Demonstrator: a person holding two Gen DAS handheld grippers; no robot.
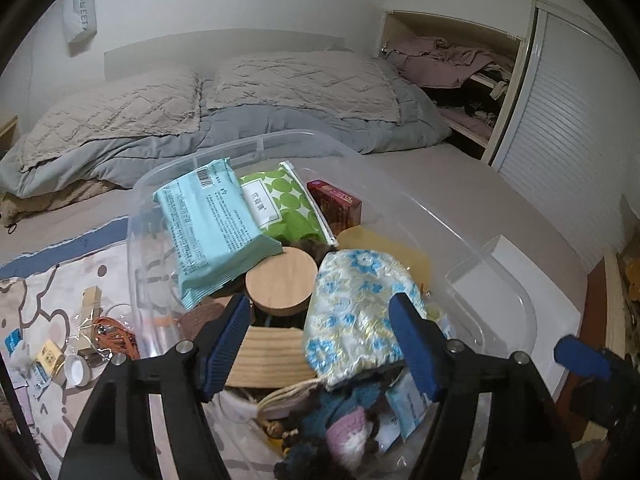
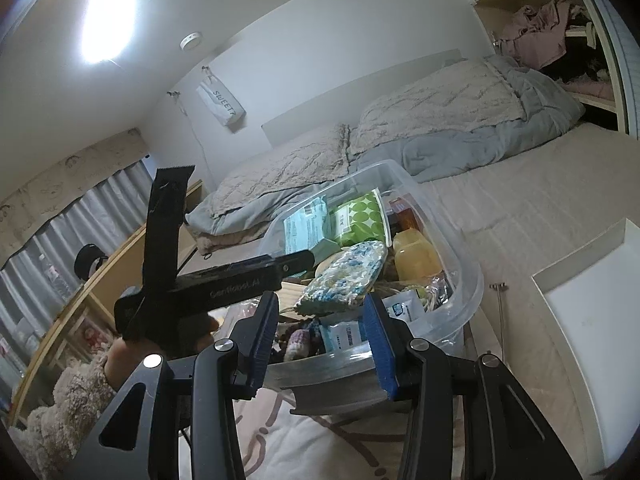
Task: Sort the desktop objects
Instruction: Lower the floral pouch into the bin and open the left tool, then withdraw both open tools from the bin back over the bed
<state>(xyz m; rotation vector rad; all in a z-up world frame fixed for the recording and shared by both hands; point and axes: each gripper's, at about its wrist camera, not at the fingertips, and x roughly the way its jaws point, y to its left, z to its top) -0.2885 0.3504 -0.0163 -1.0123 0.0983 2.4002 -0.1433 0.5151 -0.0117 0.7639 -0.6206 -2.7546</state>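
A clear plastic bin sits on the bed, full of items: a teal wipes pack, a green dotted pouch, a red box, a round wooden lid and a blue floral cloth pouch. My left gripper is open over the bin, its fingers either side of the floral pouch and lid. My right gripper is open at the bin's near rim, holding nothing. The floral pouch also shows in the right wrist view. The left gripper's body crosses the right wrist view.
Small items lie on a patterned cloth left of the bin: an orange cord and a white cap. A white box lid lies at right. Pillows and a grey duvet lie behind.
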